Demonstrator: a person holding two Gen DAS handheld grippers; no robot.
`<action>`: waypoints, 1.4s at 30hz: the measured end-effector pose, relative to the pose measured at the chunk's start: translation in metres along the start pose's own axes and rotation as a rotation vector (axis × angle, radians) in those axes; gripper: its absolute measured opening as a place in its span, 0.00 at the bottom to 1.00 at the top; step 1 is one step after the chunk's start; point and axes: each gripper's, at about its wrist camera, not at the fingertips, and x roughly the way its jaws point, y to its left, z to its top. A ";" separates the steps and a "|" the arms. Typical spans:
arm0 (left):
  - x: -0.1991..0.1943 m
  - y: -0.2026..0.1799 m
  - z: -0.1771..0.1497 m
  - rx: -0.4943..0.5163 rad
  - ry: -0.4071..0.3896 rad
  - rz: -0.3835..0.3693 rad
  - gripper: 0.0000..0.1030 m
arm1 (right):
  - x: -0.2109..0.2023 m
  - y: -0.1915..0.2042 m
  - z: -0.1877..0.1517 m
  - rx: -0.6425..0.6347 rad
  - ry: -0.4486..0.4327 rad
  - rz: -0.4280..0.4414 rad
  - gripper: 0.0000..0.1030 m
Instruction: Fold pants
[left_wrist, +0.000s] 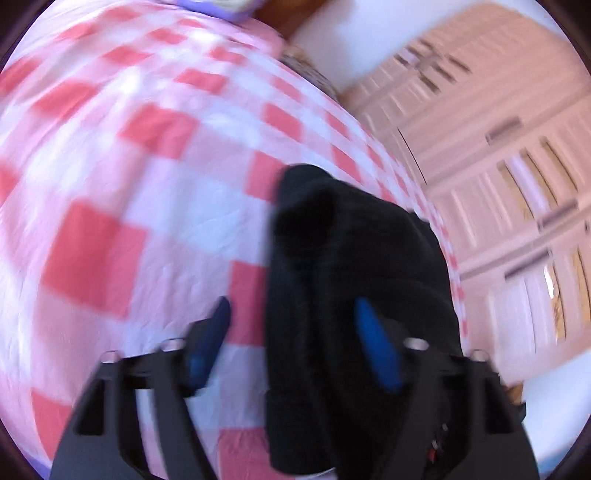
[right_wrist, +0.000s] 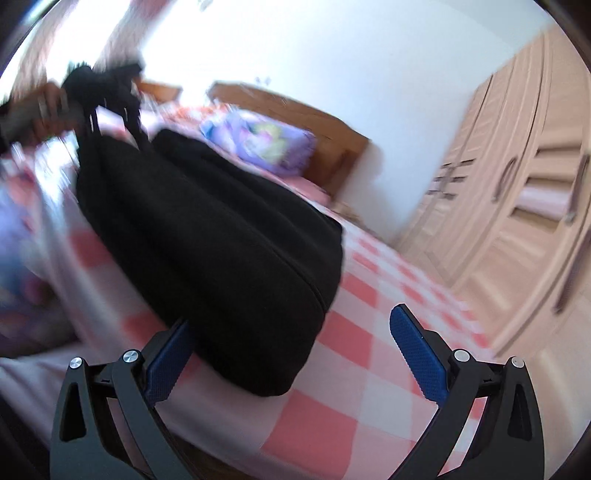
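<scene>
- Pants (right_wrist: 221, 236), black and bunched into a thick fold, lie on the bed (right_wrist: 354, 347); their rounded near end sits just ahead of the right hand-held gripper (right_wrist: 295, 350), against its left finger.
- Their far end rises toward the left hand-held gripper (right_wrist: 110, 96), seen blurred at the upper left of the right wrist view, with dark cloth hanging under it.
- In the left wrist view the same black cloth drapes between the fingers of the left hand-held gripper (left_wrist: 295, 332); the blue pads stand well apart, so the jaws look open, though blur hides whether any cloth is caught.
- Right hand-held gripper: jaws spread wide, gripping nothing, its right pad over bare checked cover.
- Checked pink and white bedcover lies bare to the right of the pants and ahead of the right fingers.
- Bed edge runs close on the right, beside the wardrobe (right_wrist: 517, 184).
- Purple pillow (right_wrist: 266, 144) rests beyond the pants by the wooden headboard (right_wrist: 317, 118).
</scene>
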 end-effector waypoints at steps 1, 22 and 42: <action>-0.007 0.001 -0.003 -0.012 -0.038 0.043 0.76 | -0.007 -0.016 0.002 0.094 -0.014 0.085 0.95; 0.026 -0.155 -0.133 0.660 -0.216 0.317 0.97 | 0.060 -0.062 0.015 0.432 0.219 0.417 0.96; 0.037 -0.156 -0.127 0.684 -0.209 0.344 0.99 | 0.282 -0.024 0.143 0.390 0.542 0.530 0.95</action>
